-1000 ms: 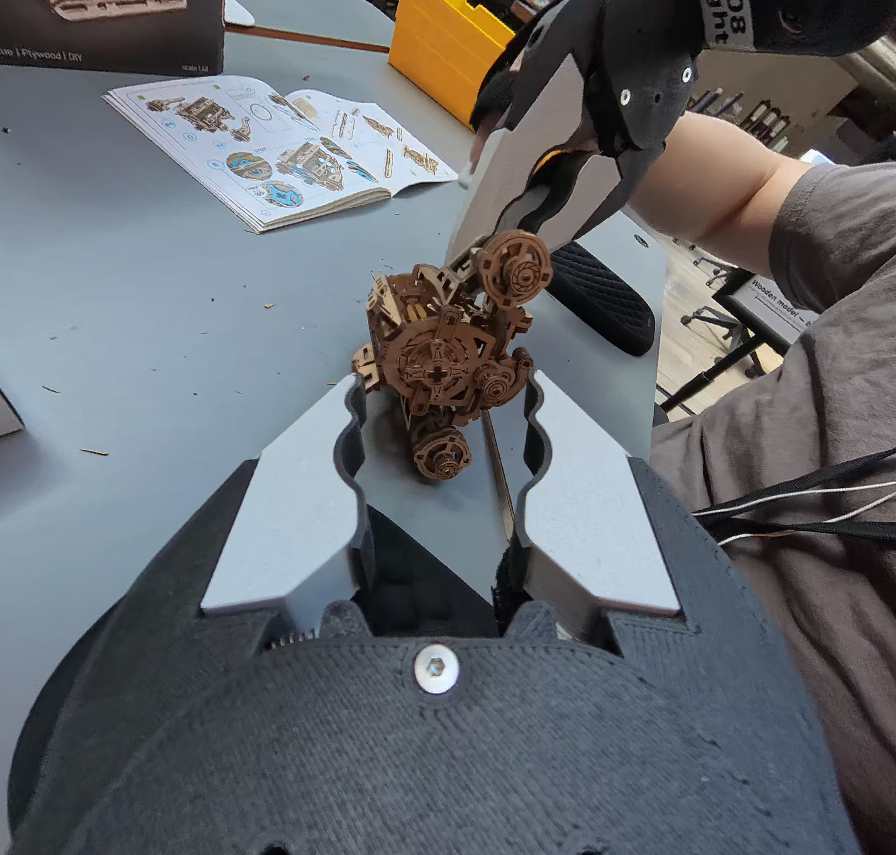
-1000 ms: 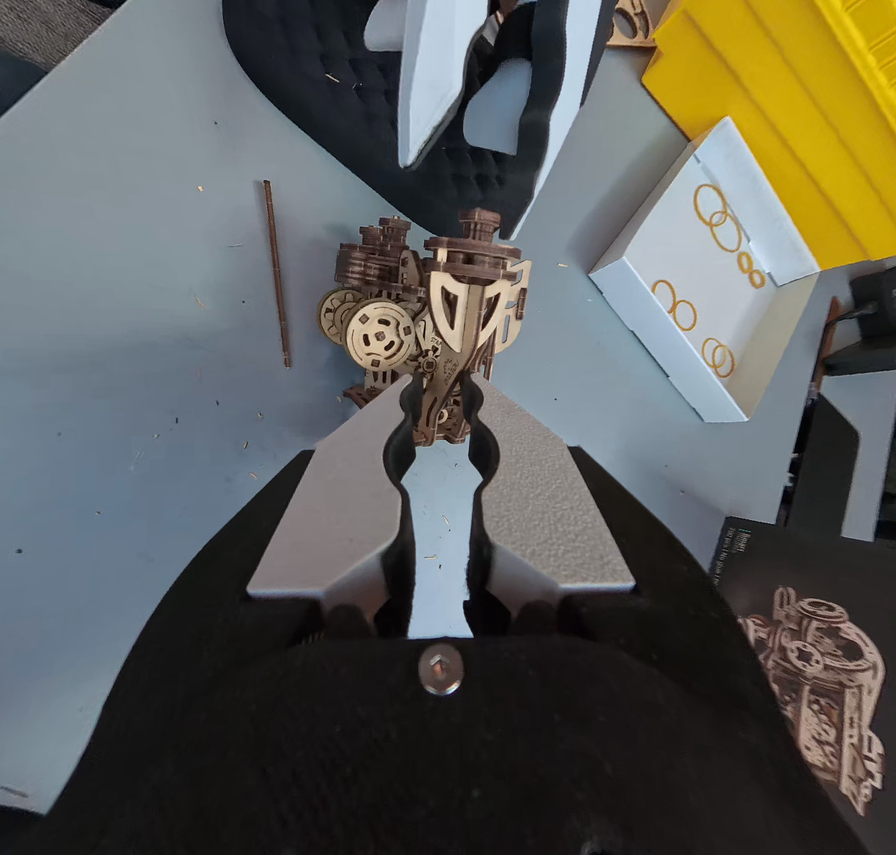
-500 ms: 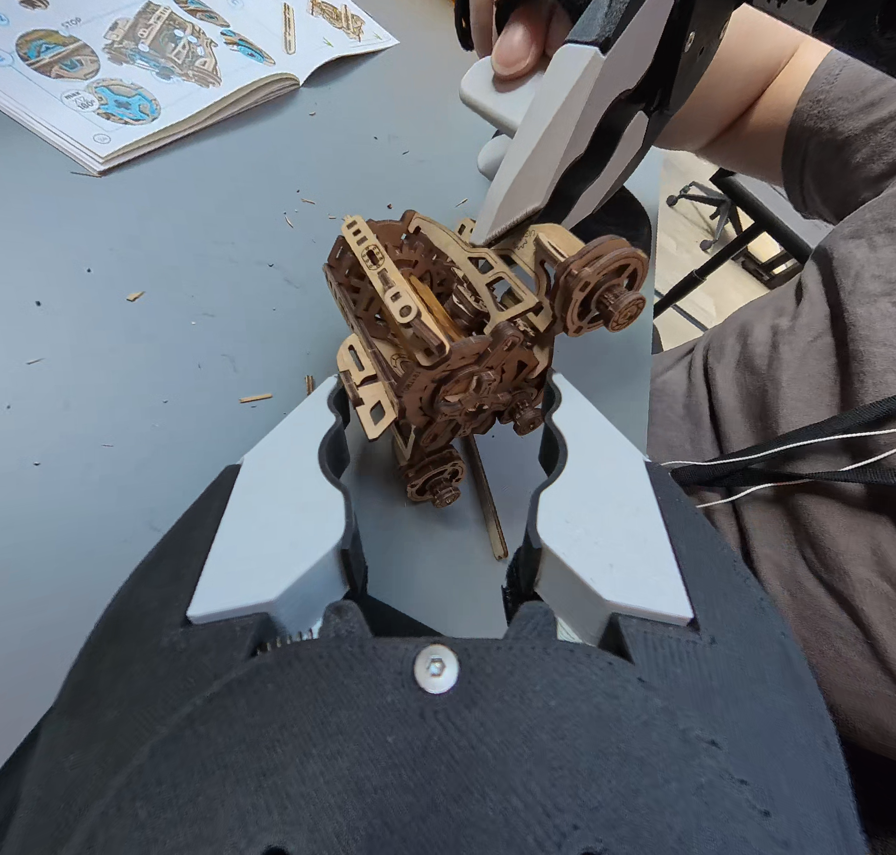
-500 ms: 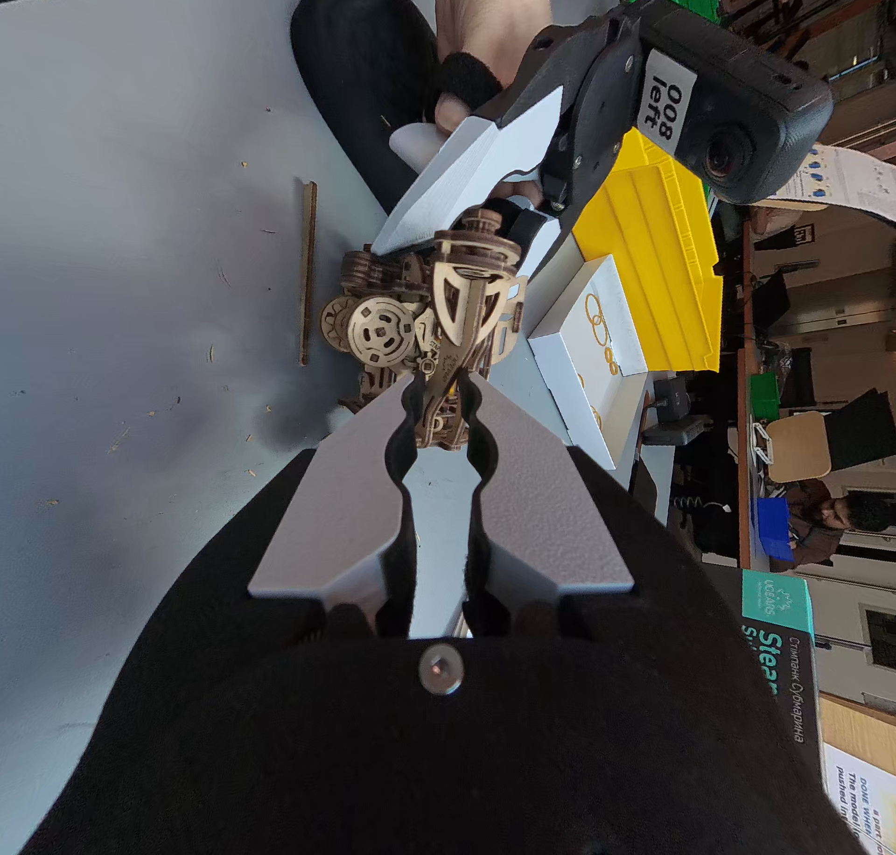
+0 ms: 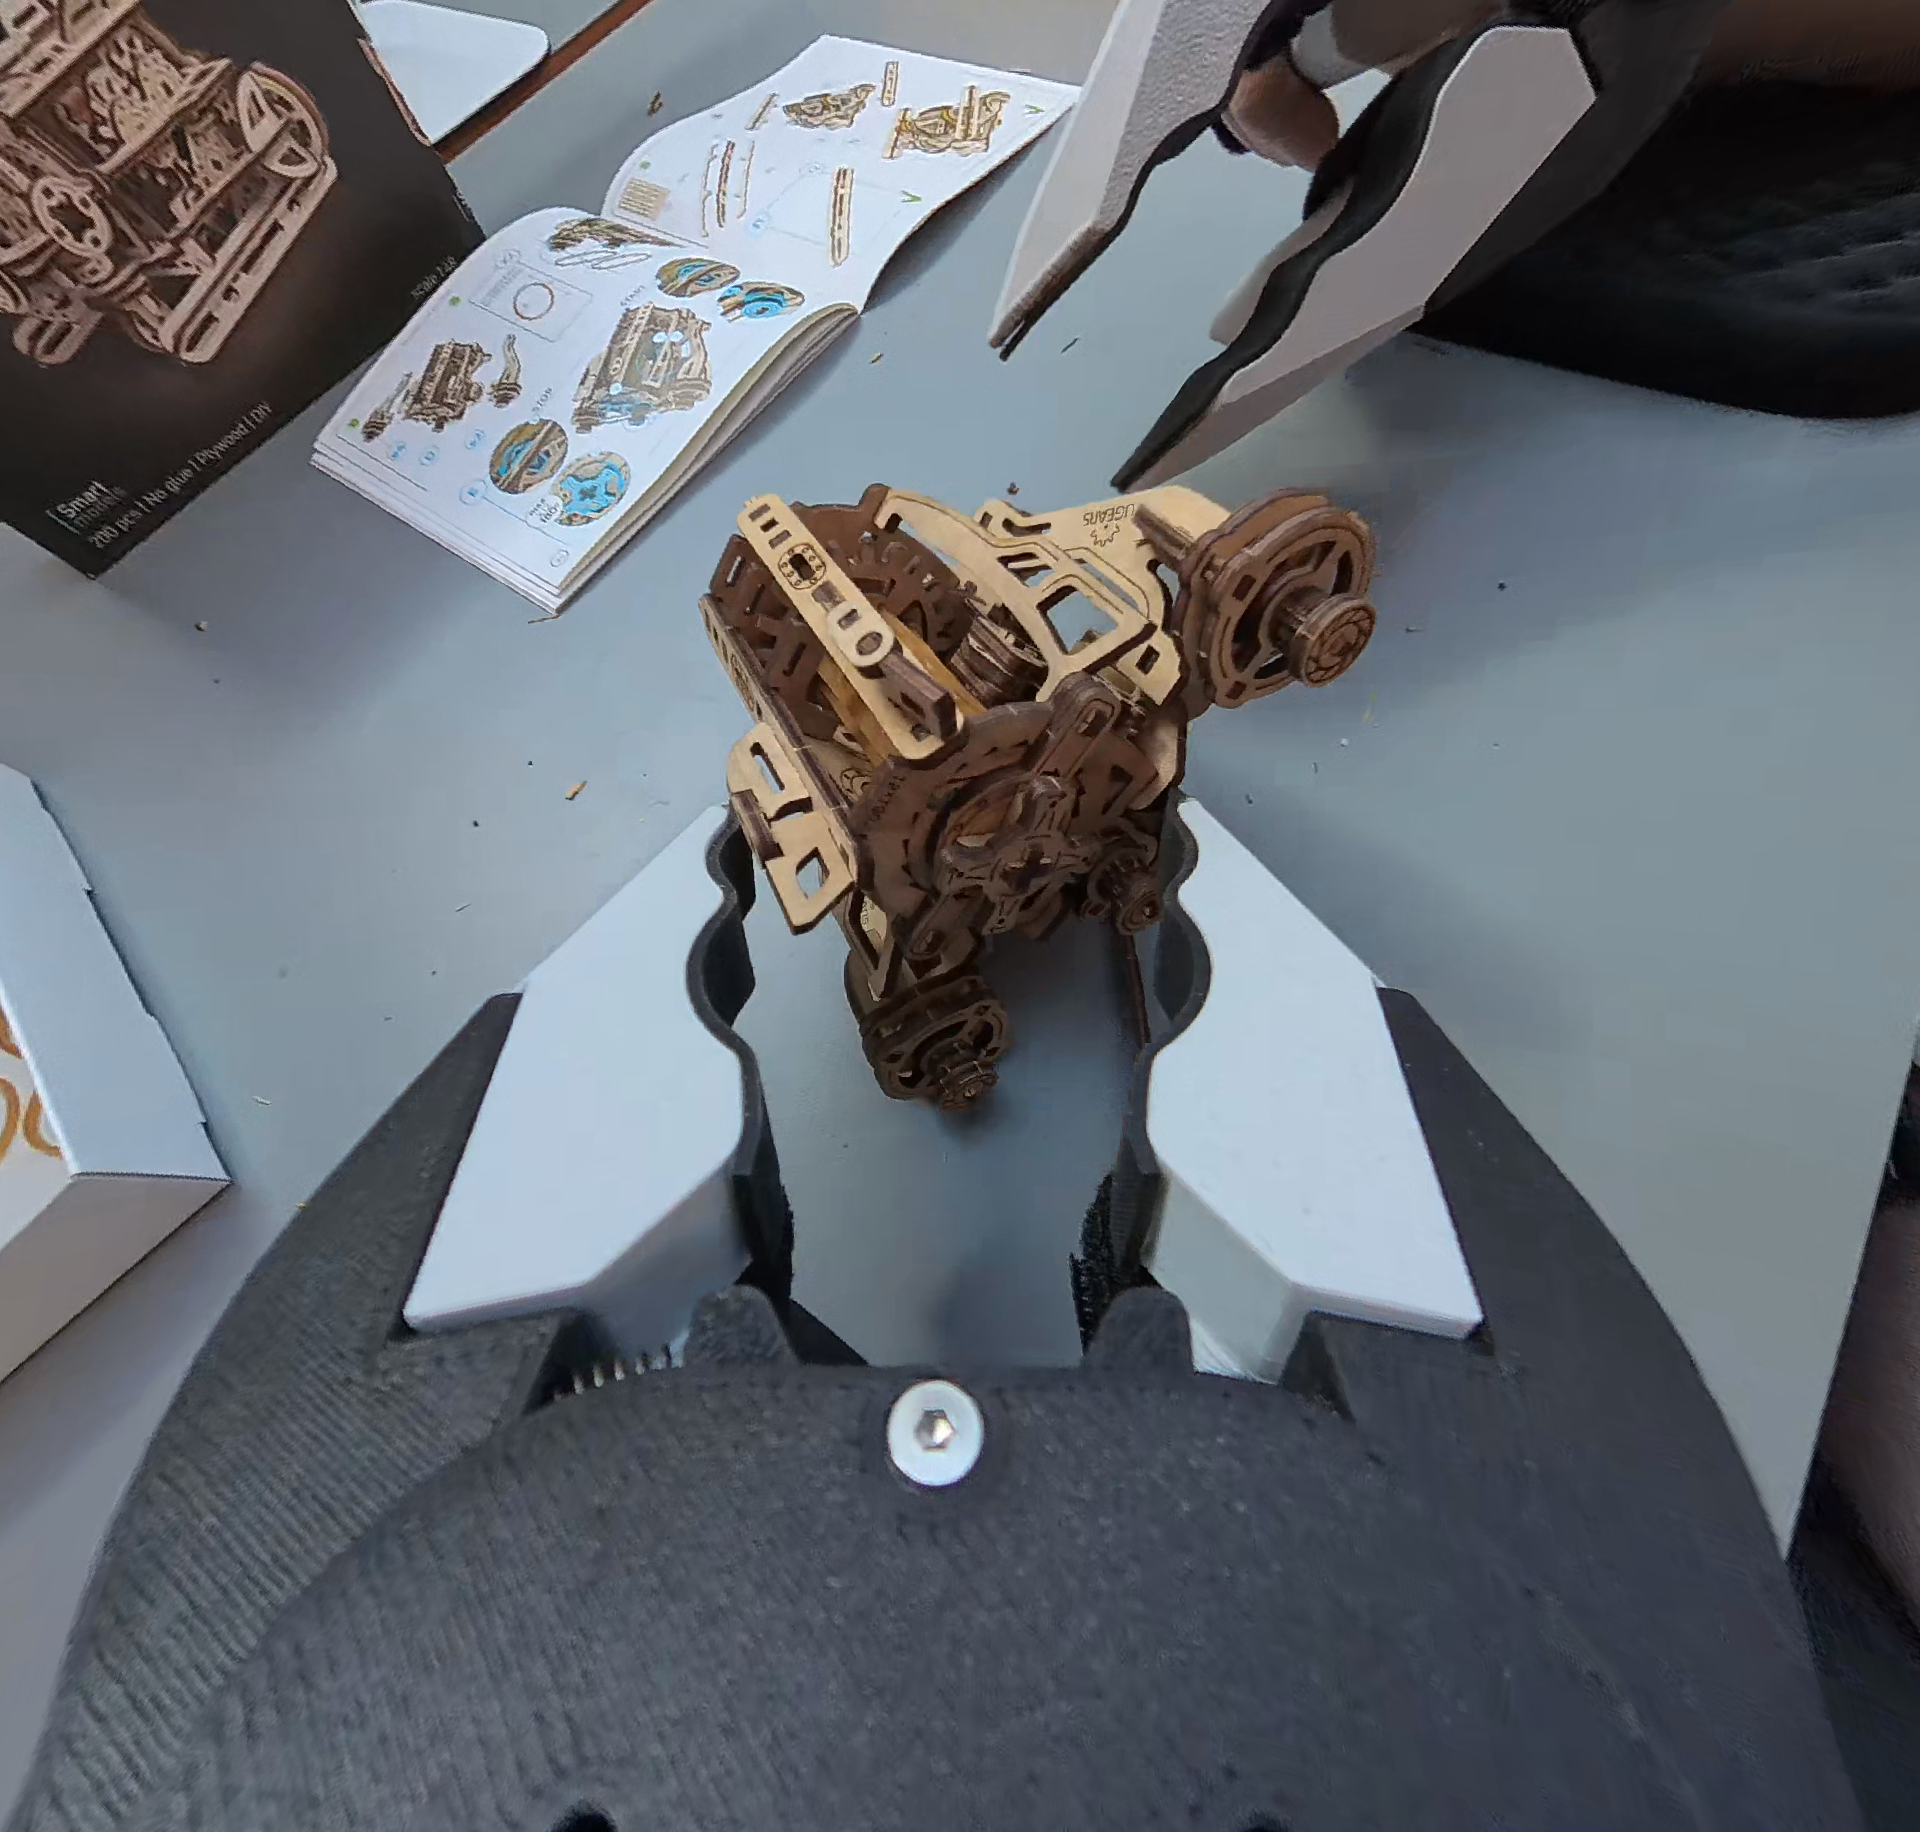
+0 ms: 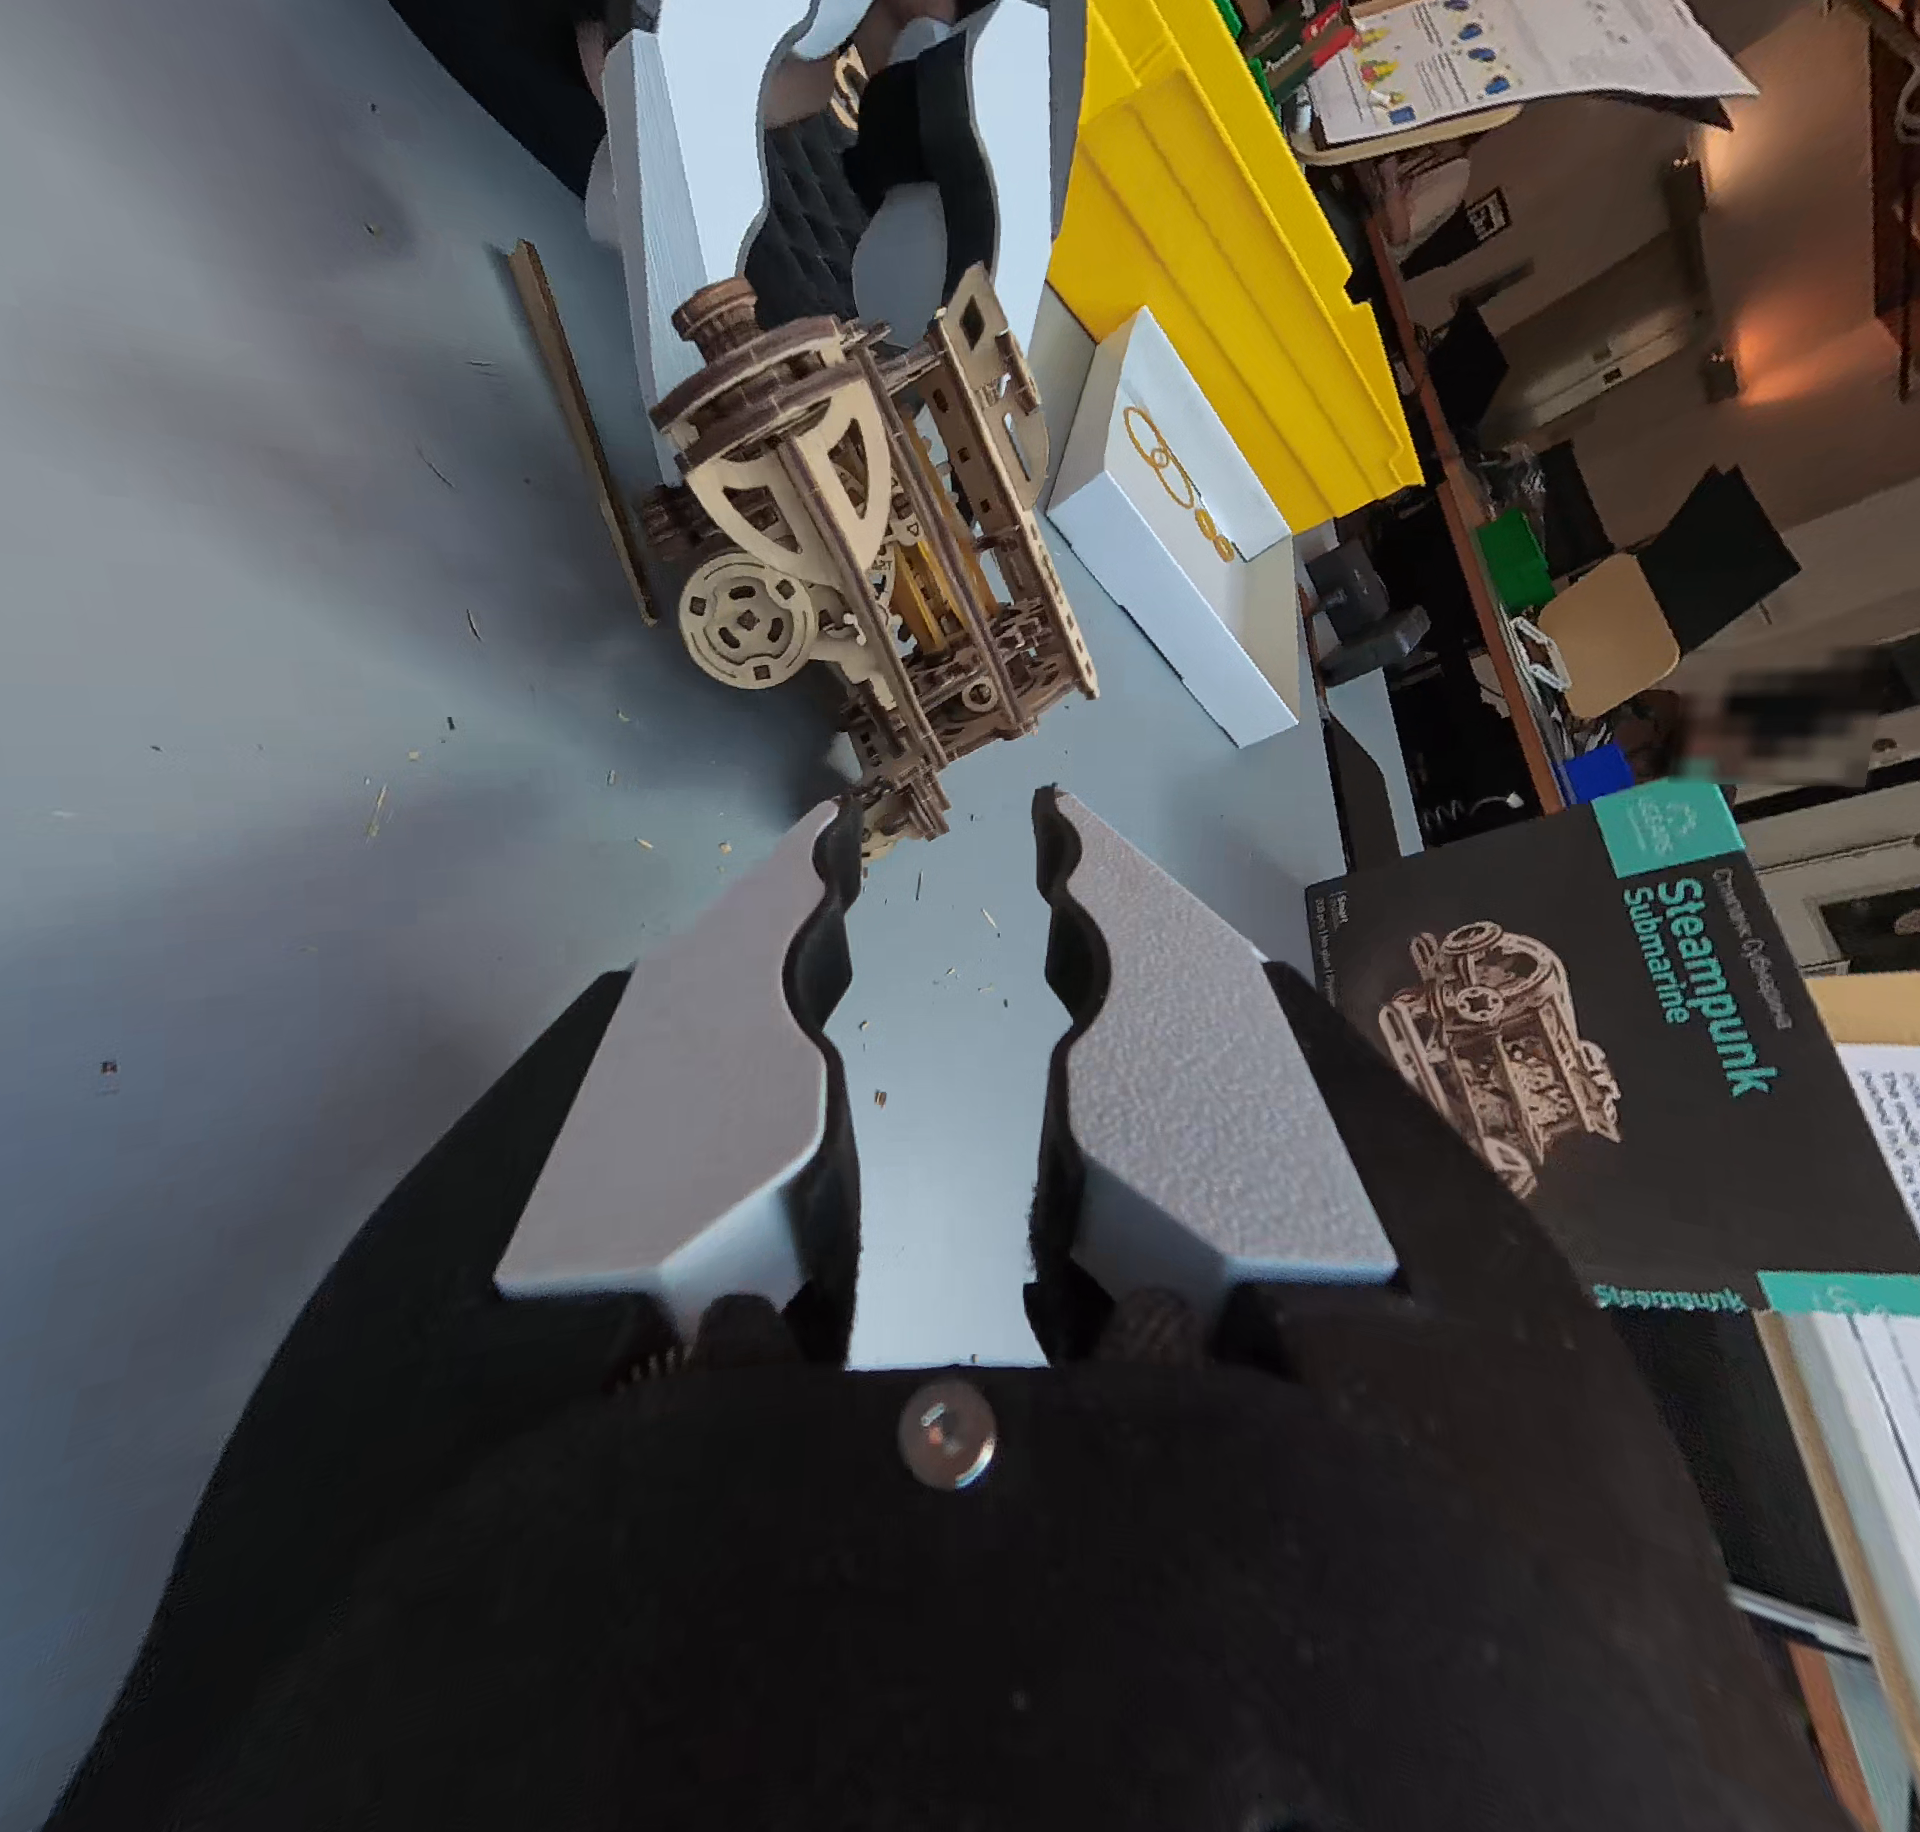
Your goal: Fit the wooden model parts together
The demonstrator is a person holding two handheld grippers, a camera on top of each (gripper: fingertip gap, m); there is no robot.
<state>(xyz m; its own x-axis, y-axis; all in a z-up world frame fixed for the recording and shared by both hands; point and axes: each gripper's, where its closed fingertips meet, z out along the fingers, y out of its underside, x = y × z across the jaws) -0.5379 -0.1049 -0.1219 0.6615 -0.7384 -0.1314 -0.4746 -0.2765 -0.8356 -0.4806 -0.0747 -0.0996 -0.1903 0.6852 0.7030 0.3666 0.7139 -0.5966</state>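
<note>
Gripping the wooden model (image 5: 966, 733) between the widely spread fingers of the left gripper (image 5: 961, 837), both pads pressing its sides, tilted above the grey table (image 5: 312, 743). Hanging open just past the model's far end, the right gripper (image 6: 945, 816), one fingertip (image 6: 842, 832) brushing it. Lying beyond: an open booklet (image 5: 644, 328), a dark box (image 5: 156, 224).

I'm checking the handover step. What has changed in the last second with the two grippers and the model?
The right gripper let go of the wooden model and opened, drawing back. The left gripper now clamps the model, tilted off the grey table. The instruction booklet stayed open on the table.
</note>
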